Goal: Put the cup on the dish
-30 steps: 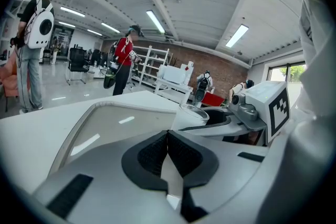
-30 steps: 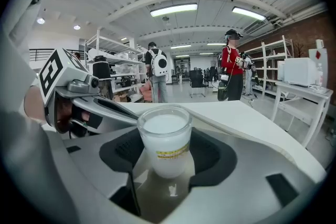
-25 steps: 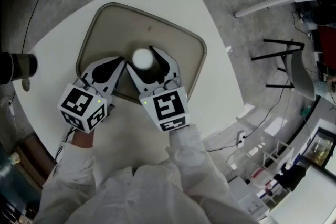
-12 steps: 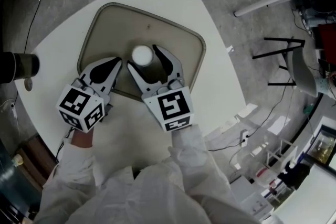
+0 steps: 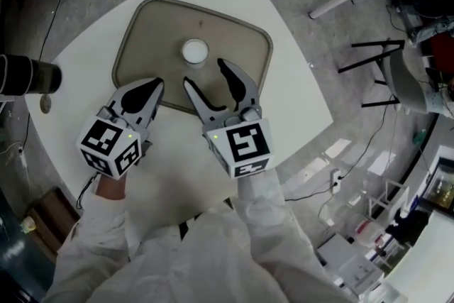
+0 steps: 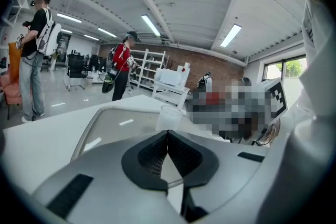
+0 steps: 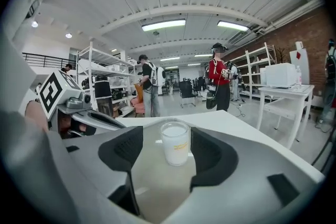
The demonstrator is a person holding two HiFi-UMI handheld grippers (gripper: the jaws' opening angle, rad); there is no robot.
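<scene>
Right gripper point(image 5: 205, 73): backing off the cup point(image 5: 195, 52), jaws having just been opening, now gaping apart, nothing between them.
Cup: standing upright on the dish point(image 5: 152, 28), untouched.
Left gripper point(image 5: 152, 87): hovering at the dish's near edge, jaws pressing together.

The head view looks steeply down over the whole tabletop point(image 5: 298, 99), while both gripper views skim low across it, sharing the cup point(image 5: 194, 52).
</scene>
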